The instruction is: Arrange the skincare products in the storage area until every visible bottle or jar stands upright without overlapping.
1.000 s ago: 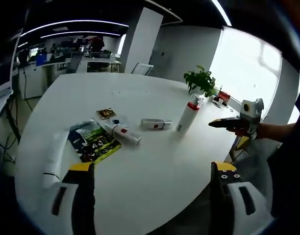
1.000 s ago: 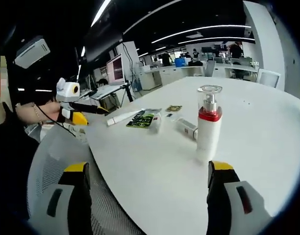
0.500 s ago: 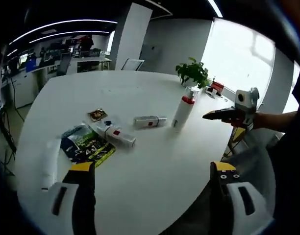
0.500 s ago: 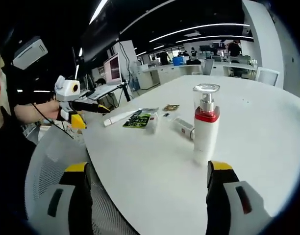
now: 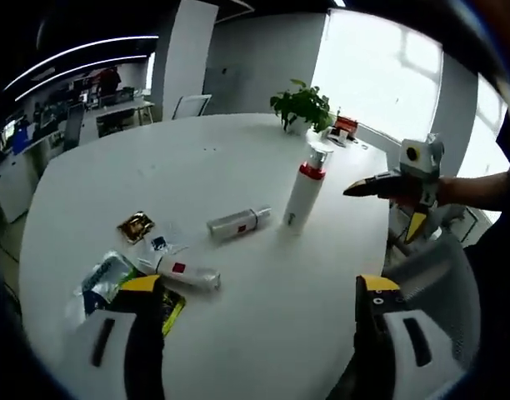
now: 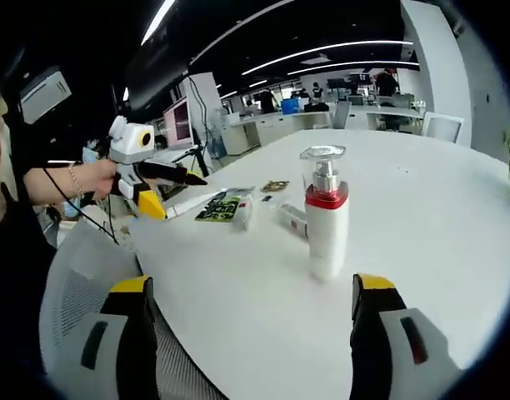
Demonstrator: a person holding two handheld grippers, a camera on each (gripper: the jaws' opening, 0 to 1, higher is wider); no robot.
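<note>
Both jaws released. Pump bottle [image 6: 325, 213] upright; two tubes [image 5: 237, 222] [image 5: 182, 272] lie flat on surface [image 5: 263, 308]. Next, probably: lift one.

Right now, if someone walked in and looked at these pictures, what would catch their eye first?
Probably the white pump bottle with a red collar, standing upright alone on the white table. Behind it in the right gripper view, smaller bottles lie on their sides beside a green packet, none upright.
</note>
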